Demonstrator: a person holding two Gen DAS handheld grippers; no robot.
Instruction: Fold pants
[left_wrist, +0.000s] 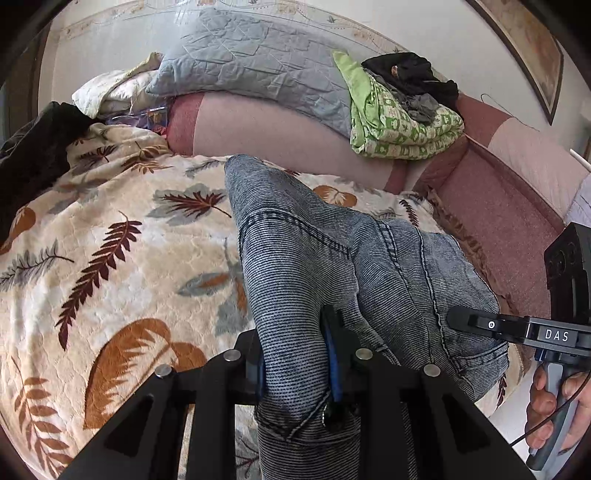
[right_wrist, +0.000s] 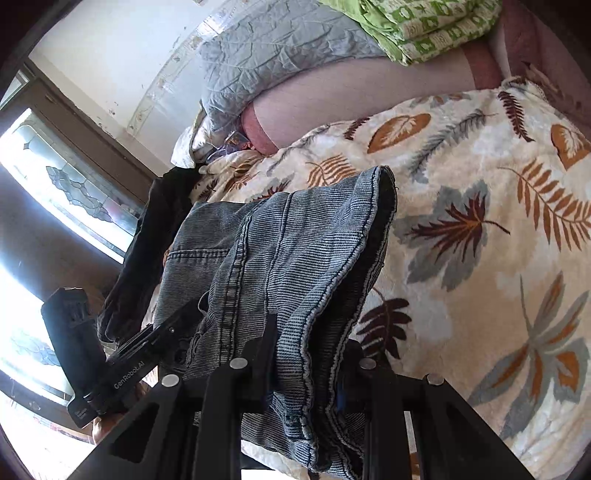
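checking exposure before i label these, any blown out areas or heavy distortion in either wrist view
Right wrist view: the window at left is blown out to white, leaving the left gripper silhouetted dark; jeans and leaf blanket are evenly lit and sharp. Left wrist view: soft even light, no glare; the wall border bows strongly at the fisheye edge, and black vignette fills the corners.

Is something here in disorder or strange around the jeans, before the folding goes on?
The jeans hang bunched between the left gripper and the right gripper, not flat on the leaf-print blanket. Behind, loose dark clothes sit on a green quilt. Nothing looks torn or spilled.
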